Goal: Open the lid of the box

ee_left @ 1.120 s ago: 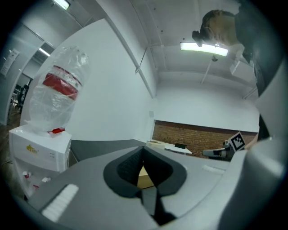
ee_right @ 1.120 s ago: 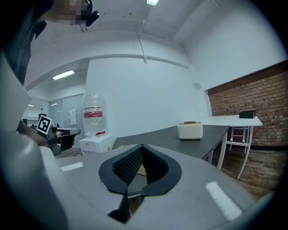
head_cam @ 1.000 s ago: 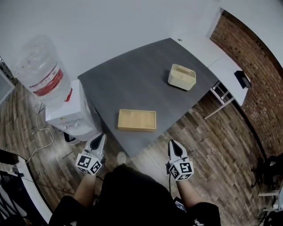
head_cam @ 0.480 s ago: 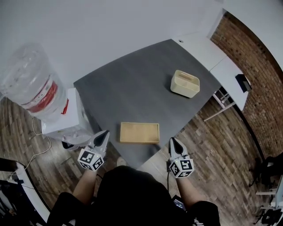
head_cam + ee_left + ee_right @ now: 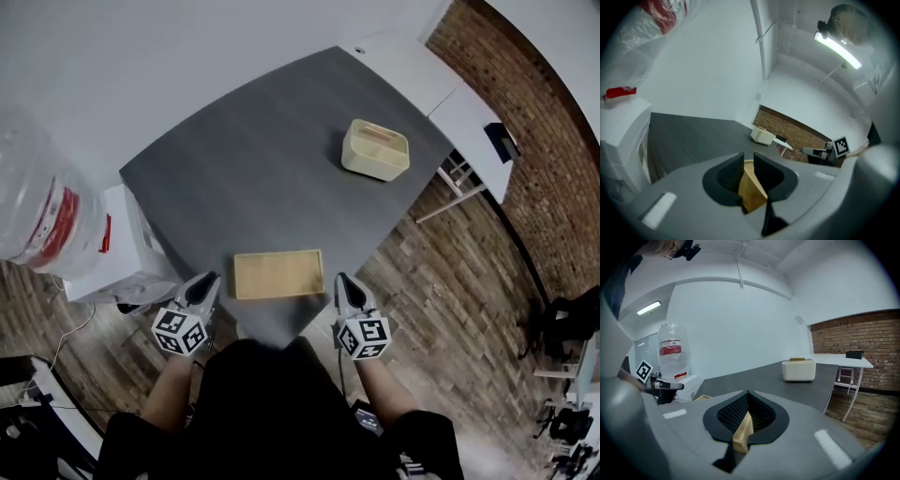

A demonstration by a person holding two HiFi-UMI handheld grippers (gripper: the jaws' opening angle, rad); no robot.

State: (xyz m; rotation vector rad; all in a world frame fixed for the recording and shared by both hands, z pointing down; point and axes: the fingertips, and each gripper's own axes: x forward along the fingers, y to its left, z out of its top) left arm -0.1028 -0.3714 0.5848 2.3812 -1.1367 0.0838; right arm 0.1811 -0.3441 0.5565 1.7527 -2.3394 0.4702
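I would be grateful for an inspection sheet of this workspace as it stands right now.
Surface: dark grey table, holding two items.
Job's things: cream box at the far side, its top looks wooden; flat wooden piece at the near edge.
Clutter: nothing seen.
Grippers: left gripper jaws opening, apart, the wooden piece showing through the gap; right gripper jaws together, holding nothing.
Cables: white cable on the floor by the water dispenser.
Surroundings: brick wall, white side table, wooden floor.
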